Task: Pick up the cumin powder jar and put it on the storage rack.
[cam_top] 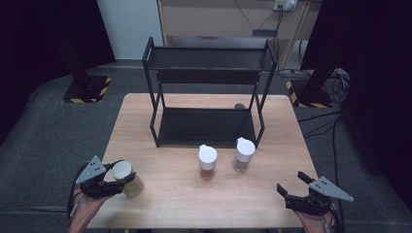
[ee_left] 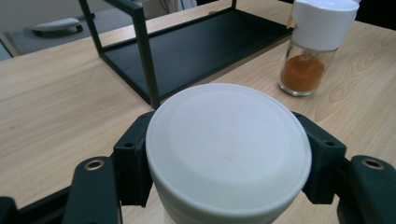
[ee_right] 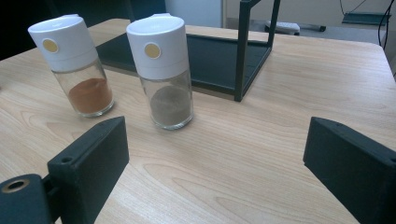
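Left gripper (cam_top: 118, 180), lower left of the high view, clamps a white-lidded jar (cam_top: 125, 177) at the table's (cam_top: 272, 204) near edge; right gripper (cam_top: 295, 183), lower right, hangs spread and empty. Two spice jars (cam_top: 207, 162) (cam_top: 244, 154) stand before the black rack (cam_top: 206, 126). Judged step: jar grasped; next, lifting toward the rack, clearing its frame.

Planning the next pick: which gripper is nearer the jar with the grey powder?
Right. The right gripper sits open toward the table's near right corner from the grey-powder jar; the left gripper is farther off at the near left, shut on another white-lidded jar.
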`<state>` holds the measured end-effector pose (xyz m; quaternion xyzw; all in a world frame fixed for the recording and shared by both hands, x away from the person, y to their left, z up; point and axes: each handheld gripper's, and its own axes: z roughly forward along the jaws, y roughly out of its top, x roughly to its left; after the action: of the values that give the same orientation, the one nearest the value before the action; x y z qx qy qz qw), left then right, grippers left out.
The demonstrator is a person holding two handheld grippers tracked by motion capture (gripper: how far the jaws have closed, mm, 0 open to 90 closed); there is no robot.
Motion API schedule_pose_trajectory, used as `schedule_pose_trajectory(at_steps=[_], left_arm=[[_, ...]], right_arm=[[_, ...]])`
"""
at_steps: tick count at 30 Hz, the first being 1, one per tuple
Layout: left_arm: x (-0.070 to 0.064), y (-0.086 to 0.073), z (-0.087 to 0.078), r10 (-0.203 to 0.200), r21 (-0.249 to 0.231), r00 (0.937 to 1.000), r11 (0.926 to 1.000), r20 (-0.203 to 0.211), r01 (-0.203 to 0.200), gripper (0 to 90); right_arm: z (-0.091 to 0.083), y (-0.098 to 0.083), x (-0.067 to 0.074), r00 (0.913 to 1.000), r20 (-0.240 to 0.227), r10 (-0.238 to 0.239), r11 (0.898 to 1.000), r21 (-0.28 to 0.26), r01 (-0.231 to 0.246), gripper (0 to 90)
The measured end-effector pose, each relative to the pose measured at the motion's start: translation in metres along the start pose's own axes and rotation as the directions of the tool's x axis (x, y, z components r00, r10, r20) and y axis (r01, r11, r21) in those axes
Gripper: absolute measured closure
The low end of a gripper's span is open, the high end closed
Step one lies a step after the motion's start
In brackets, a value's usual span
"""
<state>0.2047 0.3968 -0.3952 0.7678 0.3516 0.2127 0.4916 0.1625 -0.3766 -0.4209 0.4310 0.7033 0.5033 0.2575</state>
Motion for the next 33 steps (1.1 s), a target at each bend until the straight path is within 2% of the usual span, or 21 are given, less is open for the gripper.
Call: schedule_pose_trajectory(at_steps=[3,5,16,33], left_arm=[[0.002,0.007,0.004,0.005,-0.003,0.9997,1.0,0.024,-0.005,32.4],[0.002,0.016,0.01,0.023,0.002,0.999,0.9997,0.038,-0.023,32.4],[0.006,0.039,0.029,0.045,-0.001,0.9944,0.999,0.095,-0.045,32.5],[0.005,0.069,0.059,0.063,-0.007,0.9876,0.998,0.144,-0.062,32.5]], right_arm=[[0.0,0.0,0.0,1.0,0.0,0.0,1.0,0.0,0.0,6.9],[0.0,0.0,0.0,1.0,-0.001,0.0,1.0,0.0,0.0,6.9],[0.0,0.0,0.0,1.0,-0.003,-0.003,1.0,-0.002,0.003,6.9],[-0.001,-0.001,-0.001,1.0,-0.008,-0.002,1.0,-0.004,0.002,6.9]])
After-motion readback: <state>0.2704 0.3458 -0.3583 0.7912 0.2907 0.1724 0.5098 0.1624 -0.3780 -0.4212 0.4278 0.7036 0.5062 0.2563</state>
